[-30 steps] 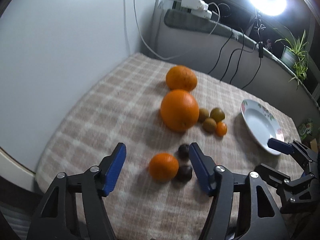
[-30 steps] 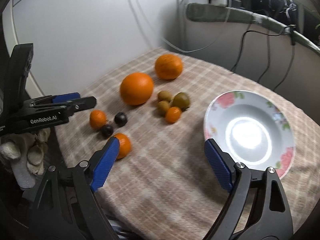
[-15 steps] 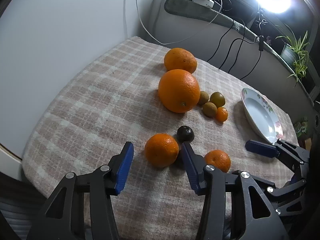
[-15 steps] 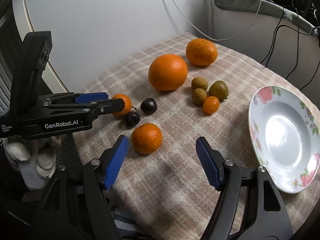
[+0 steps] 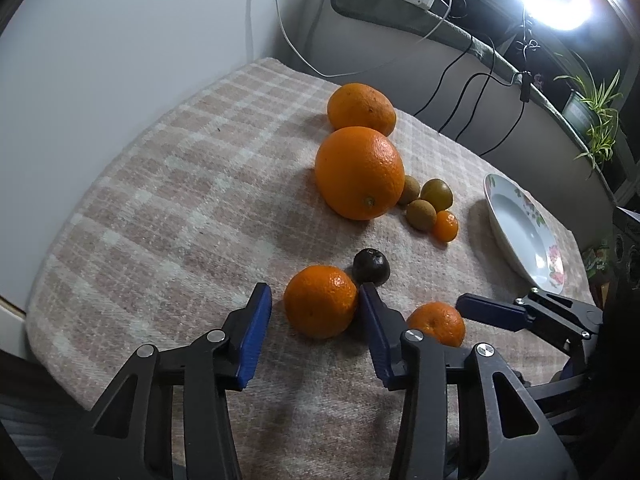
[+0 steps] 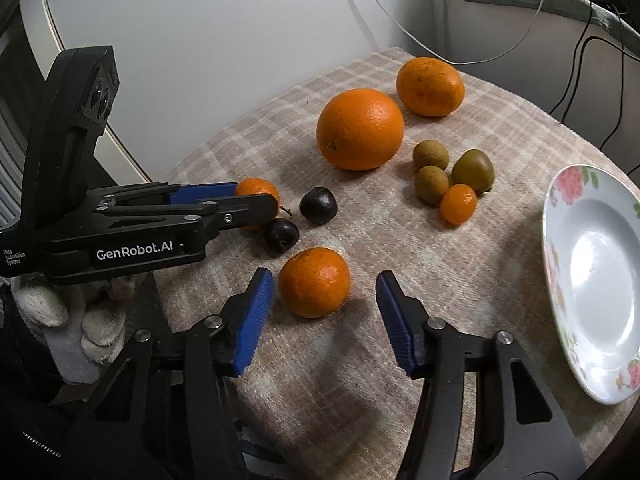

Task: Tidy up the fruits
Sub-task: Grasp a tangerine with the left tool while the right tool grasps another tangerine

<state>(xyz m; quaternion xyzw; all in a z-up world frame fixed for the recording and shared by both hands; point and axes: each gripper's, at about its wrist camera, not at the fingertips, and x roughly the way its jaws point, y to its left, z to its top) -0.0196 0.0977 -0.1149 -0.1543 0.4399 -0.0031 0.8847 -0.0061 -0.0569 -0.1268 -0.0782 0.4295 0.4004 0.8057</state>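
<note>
1. Nearest us, the left gripper has its jaws spread around a mandarin. The right pad looks to be touching the peel, the left pad stands just clear, so nothing is clamped yet.
2. Right beside it, the right gripper is open too, straddling a second mandarin with a gap on both sides.
3. Two dark plums sit just past the mandarins; one is tucked near the left gripper's far finger, though whether it touches is hard to say from here.
4. Mid-cloth, a cluster of kiwis huddles with a tiny mandarin, and the big orange sits next to them.
5. Furthest back, a second orange; off to the right, the flowered plate lies bare on the checked cloth.
6. This looks like the grasp step on both sides. Next each gripper needs to squeeze gently on its mandarin, lift, and carry it, probably to the plate, without nudging the plums.
</note>
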